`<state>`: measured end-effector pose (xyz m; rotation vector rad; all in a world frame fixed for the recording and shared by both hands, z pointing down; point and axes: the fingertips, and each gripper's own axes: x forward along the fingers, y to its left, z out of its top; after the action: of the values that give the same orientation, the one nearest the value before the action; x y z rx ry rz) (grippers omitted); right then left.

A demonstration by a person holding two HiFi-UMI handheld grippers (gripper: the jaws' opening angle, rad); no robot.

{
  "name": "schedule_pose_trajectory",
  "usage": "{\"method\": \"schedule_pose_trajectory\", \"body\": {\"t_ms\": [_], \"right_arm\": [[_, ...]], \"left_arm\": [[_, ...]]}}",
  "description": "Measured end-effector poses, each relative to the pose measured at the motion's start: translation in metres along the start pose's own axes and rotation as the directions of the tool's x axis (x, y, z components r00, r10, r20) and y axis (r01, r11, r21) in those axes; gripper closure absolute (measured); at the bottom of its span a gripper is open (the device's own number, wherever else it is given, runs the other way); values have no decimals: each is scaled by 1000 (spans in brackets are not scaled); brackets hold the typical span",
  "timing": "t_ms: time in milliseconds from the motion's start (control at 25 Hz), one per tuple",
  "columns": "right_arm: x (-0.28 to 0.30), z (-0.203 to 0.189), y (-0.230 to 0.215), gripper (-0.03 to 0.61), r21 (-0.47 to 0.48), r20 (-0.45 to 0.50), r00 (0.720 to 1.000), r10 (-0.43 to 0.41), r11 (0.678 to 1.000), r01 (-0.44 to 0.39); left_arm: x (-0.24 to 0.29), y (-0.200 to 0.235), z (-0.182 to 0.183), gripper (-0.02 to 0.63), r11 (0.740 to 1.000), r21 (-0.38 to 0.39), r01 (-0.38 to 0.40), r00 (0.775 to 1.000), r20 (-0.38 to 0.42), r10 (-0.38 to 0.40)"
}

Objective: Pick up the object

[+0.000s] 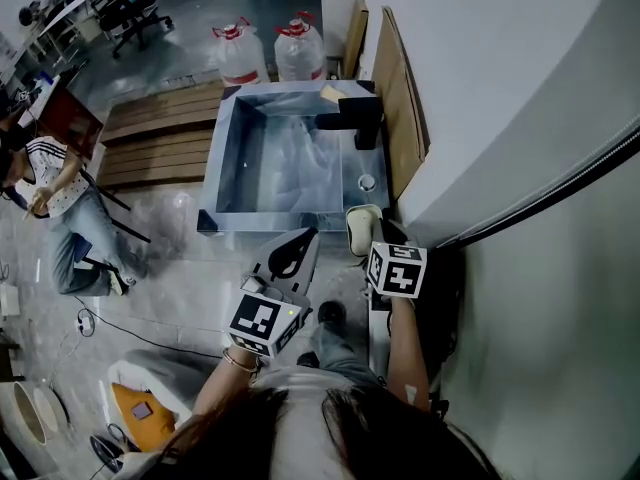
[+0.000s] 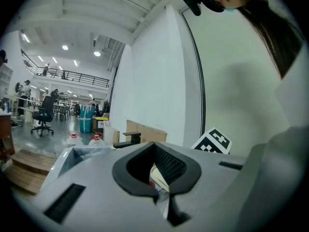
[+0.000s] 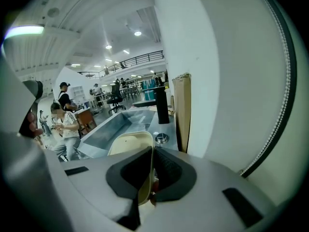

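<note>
The cream tray [image 1: 362, 226] sits just right of centre in the head view, at the near right corner of the steel sink [image 1: 215, 168], with its far end just short of a round metal fitting [image 1: 367, 182] in the sink's deck. The right gripper [image 1: 378, 238] has it by the near rim. In the right gripper view the tray's [image 3: 128, 141] edge runs straight down between the jaws of that gripper [image 3: 152, 151], which are closed on it, one pad on each face. The rest of the tray spreads up and left of them. I cannot tell whether it rests on the deck or hangs clear of it.

The left gripper [image 1: 305, 236] is just left of the tray, pointing toward the sink and holding nothing that I can make out. In its own view the left gripper's [image 2: 154, 146] jaws meet at the tips.

Beyond the tray a black tap [image 1: 355, 118] stands on the right side of the sink. A cardboard sheet [image 1: 395, 108] leans on the white wall behind the tap. Two water jugs [image 1: 270, 53] stand on the floor at the top of the frame, and a seated person [image 1: 65, 208] is at the left edge.
</note>
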<state>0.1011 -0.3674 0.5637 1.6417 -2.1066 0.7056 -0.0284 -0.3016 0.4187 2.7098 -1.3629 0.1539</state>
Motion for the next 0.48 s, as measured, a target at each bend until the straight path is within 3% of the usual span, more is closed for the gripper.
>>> {"method": "schedule_pose_trajectory", "body": {"t_ms": [480], "right_arm": [[-58, 11, 24, 545, 13, 100, 995, 6, 1000, -7]], "left_arm": [[-43, -32, 10, 604, 1000, 13, 25, 999, 47, -25]]}}
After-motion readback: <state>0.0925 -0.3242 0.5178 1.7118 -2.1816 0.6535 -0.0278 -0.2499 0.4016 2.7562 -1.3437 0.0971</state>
